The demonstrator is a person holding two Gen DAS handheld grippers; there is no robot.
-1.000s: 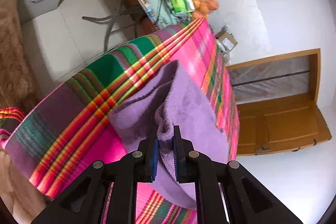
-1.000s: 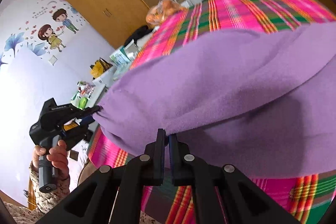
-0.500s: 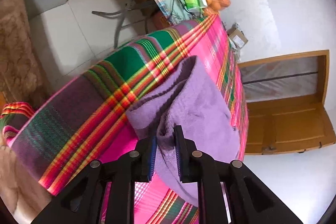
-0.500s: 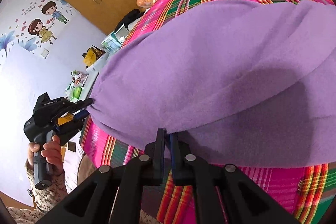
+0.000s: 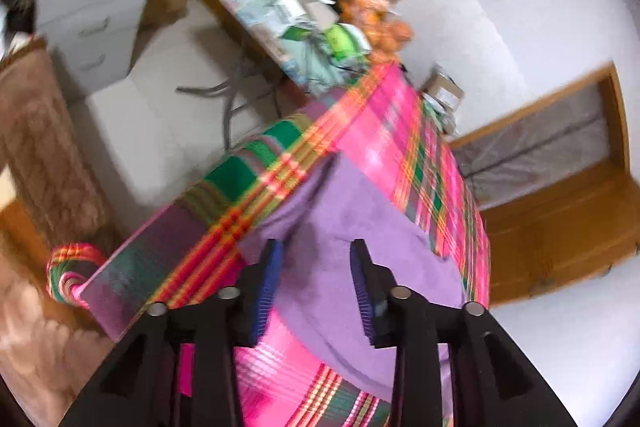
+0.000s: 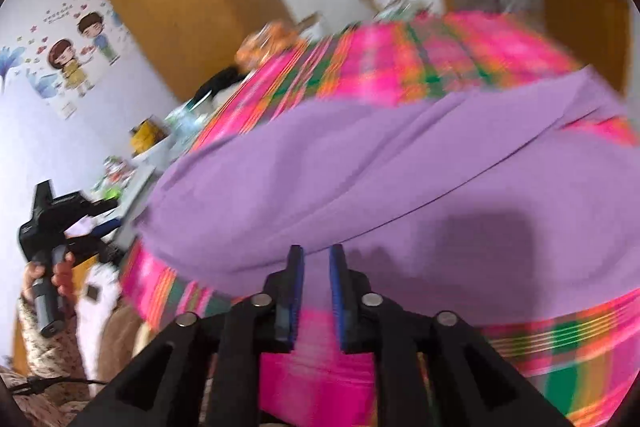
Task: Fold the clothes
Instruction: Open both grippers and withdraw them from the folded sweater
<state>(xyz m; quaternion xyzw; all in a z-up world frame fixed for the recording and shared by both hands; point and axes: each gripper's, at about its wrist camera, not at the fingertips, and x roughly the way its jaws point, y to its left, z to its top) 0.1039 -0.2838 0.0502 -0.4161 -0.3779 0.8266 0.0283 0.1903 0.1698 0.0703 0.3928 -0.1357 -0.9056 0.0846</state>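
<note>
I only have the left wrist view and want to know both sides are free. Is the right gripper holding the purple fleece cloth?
Observer: No. The right gripper is open at the near edge of the purple fleece cloth, with nothing between its blue pads.
Operator: Does the cloth lie doubled on that side?
Observer: Yes. The edge of a top layer runs across it from the lower left to the upper right.

Blurry: purple cloth point(image 6: 400, 179) prob. fills tabletop point(image 6: 400, 67).
</note>
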